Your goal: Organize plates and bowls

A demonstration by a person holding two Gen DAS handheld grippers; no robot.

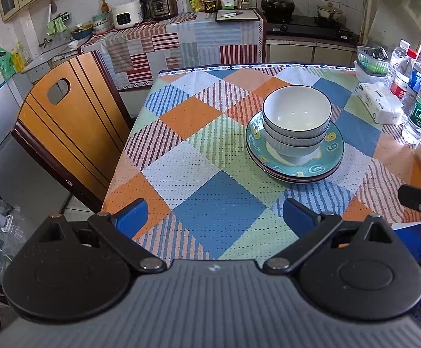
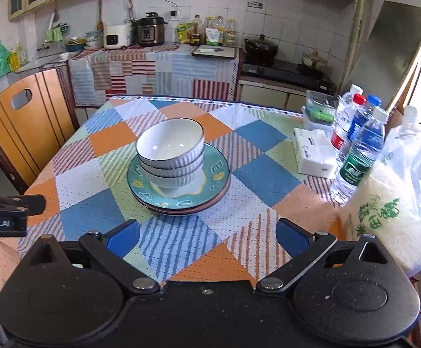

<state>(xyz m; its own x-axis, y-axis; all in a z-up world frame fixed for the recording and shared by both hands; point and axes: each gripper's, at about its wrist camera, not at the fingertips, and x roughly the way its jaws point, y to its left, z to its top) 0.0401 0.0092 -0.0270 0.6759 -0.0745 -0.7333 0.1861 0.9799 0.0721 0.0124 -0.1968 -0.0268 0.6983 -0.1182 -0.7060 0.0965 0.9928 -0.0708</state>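
Observation:
Three white ribbed bowls (image 1: 297, 116) with dark rims are nested and stand on a stack of plates (image 1: 331, 156), the top one teal with yellow marks. The stack sits on the checked tablecloth, right of centre in the left wrist view and centre in the right wrist view, where the bowls (image 2: 170, 148) and plates (image 2: 216, 174) show too. My left gripper (image 1: 215, 217) is open and empty, near the table's front edge, short of the stack. My right gripper (image 2: 207, 236) is open and empty, also short of the stack.
Water bottles (image 2: 361, 150), a tissue pack (image 2: 315, 153), a small basket (image 2: 318, 107) and a bag of rice (image 2: 384, 211) line the table's right side. A wooden chair (image 1: 65, 127) stands at the table's left. Kitchen counter and stove lie behind.

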